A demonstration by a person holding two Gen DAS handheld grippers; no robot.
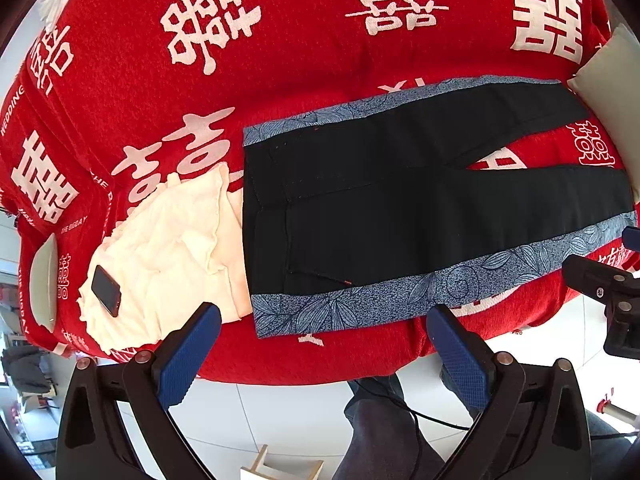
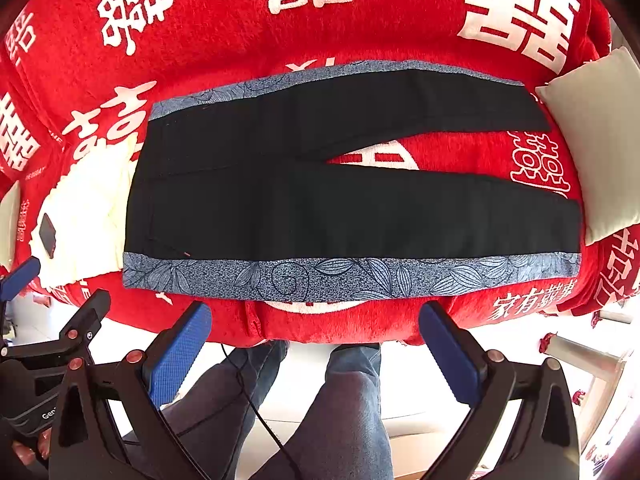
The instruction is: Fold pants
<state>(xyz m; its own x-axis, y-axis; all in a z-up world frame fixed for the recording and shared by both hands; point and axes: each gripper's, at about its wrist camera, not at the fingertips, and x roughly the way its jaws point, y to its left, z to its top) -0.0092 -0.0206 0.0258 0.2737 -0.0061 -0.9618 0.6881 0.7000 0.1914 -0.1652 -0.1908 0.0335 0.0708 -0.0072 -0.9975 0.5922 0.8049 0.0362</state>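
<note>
Black pants (image 1: pixel 400 196) with blue leaf-print side stripes lie flat on a red blanket with white characters (image 1: pixel 280 60), waist to the left, legs spread in a V to the right. They also show in the right wrist view (image 2: pixel 320 196). My left gripper (image 1: pixel 324 320) is open and empty, hovering off the bed's near edge below the waist end. My right gripper (image 2: pixel 316 320) is open and empty, off the near edge below the middle of the near leg. Neither touches the pants.
A cream garment (image 1: pixel 172 248) lies left of the waist with a dark phone (image 1: pixel 106 290) on it. A pale pillow (image 2: pixel 592 140) sits at the leg ends on the right. The person's legs (image 2: pixel 344 412) and a cable are on the white floor below.
</note>
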